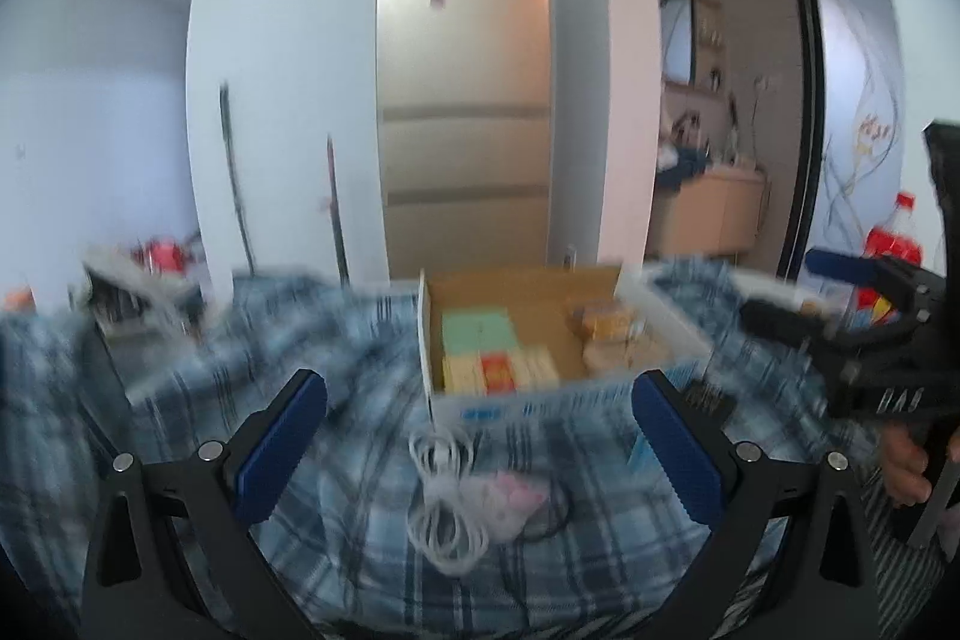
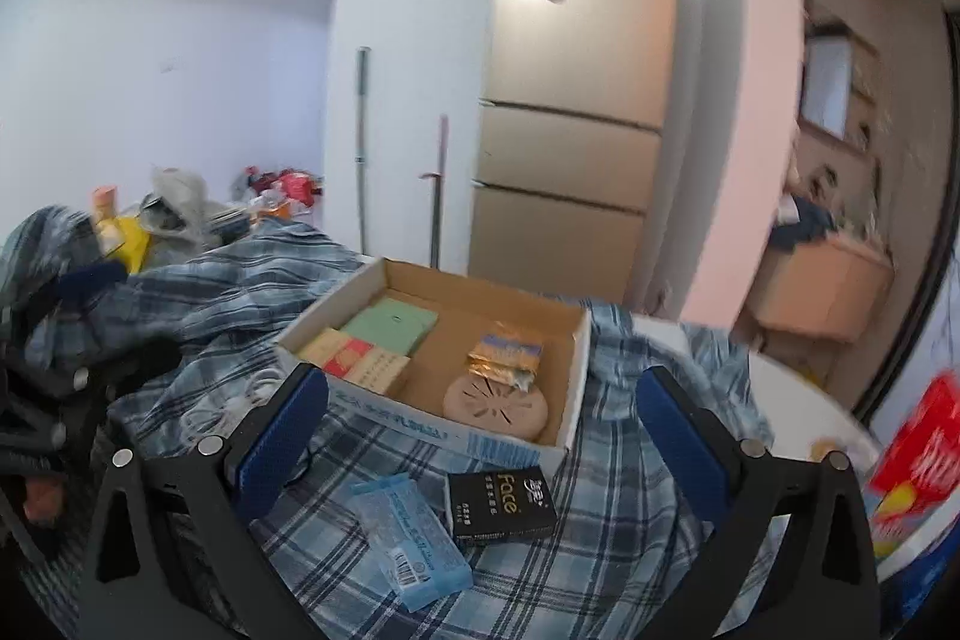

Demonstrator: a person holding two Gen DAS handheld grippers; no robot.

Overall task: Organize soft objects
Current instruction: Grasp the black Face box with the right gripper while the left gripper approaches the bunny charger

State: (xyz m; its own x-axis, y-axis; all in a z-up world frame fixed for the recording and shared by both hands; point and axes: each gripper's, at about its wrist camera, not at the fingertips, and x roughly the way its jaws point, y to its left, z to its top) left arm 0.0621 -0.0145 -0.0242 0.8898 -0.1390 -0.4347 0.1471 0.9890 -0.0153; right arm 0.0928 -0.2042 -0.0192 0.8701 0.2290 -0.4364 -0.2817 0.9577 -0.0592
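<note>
A blue-and-white plaid cloth (image 1: 336,340) lies crumpled over the table; it also shows in the right wrist view (image 2: 240,292). An open cardboard box (image 1: 540,328) of small packs sits on it, and shows in the right wrist view (image 2: 456,340). My left gripper (image 1: 480,436) is open and empty above a coiled white cable (image 1: 444,514) and a pink pouch (image 1: 516,496). My right gripper (image 2: 480,436) is open and empty above a light blue pack (image 2: 408,538) and a black box (image 2: 501,502). The right gripper also shows at the right of the left wrist view (image 1: 780,292).
A red bottle (image 1: 888,244) stands at the right. A red carton (image 2: 918,454) sits on the white table edge (image 2: 798,388). Clutter lies at the back left (image 2: 174,214). A beige fridge (image 2: 570,100) stands behind.
</note>
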